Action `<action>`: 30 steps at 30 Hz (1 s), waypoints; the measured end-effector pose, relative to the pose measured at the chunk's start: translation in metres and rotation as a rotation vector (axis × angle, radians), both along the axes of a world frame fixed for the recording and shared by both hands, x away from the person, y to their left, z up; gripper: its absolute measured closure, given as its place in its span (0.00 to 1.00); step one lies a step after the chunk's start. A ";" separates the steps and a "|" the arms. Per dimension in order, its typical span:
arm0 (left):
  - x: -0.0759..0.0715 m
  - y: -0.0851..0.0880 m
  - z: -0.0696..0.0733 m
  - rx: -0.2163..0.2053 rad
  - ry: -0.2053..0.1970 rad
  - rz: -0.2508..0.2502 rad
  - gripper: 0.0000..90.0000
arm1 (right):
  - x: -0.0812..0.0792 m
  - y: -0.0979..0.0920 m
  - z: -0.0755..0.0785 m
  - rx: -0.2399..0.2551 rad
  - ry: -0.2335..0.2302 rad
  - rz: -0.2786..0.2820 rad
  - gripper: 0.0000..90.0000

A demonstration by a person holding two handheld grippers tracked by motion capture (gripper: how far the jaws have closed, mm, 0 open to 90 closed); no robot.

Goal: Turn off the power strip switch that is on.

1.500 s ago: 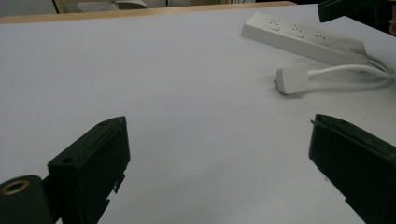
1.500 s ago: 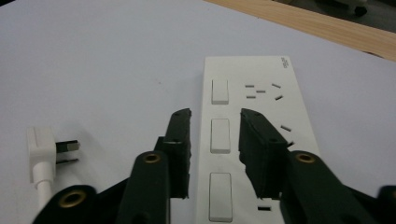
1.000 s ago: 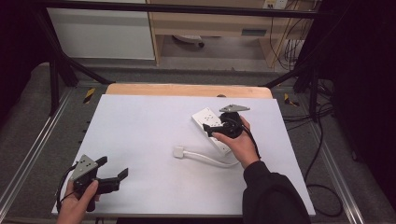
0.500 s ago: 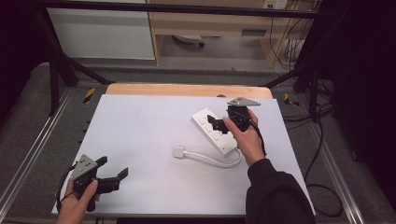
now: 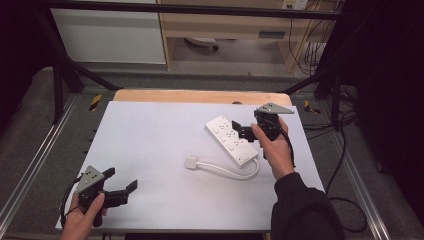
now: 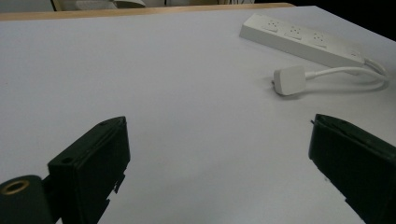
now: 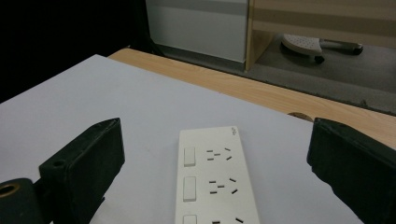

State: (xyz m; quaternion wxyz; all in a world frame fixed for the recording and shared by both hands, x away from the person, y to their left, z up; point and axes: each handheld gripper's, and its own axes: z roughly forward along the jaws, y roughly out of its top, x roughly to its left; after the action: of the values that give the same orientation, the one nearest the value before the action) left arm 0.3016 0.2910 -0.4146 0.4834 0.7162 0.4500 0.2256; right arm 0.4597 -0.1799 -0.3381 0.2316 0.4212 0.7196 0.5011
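Observation:
A white power strip (image 5: 231, 140) lies aslant on the white table (image 5: 150, 135), right of centre. Its cable (image 5: 231, 173) loops back to a white plug (image 5: 192, 163) lying loose on the table. My right gripper (image 5: 239, 132) hovers at the strip's right side, open and holding nothing. Along its jaws the right gripper view shows the strip's switches and sockets (image 7: 217, 182) between and below the open right gripper (image 7: 217, 128). My left gripper (image 5: 121, 179) stands open near the front left edge. The left gripper view has the open left gripper (image 6: 217, 126), the plug (image 6: 289, 74) and the strip (image 6: 303, 39) farther off.
A wooden strip (image 5: 200, 96) borders the table's far edge. Metal frame rails (image 5: 30, 170) run along both sides. Cables (image 5: 345, 125) lie on the floor at the right. A pale cabinet (image 5: 110, 35) and a wooden shelf unit (image 5: 240, 25) stand behind the table.
My right gripper has drawn back from over the strip's near end towards the right and far side. The strip, plug and left gripper have stayed put.

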 end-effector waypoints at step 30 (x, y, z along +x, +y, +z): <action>-0.001 0.001 0.001 -0.023 -0.007 0.005 0.06 | -0.055 -0.080 0.008 0.082 -0.109 -0.089 0.04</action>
State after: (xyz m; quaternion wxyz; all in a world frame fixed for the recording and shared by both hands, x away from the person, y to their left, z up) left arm 0.3009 0.2920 -0.4140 0.4927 0.7087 0.4525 0.2241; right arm 0.4045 -0.2603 -0.3297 0.2750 0.4339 0.6653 0.5417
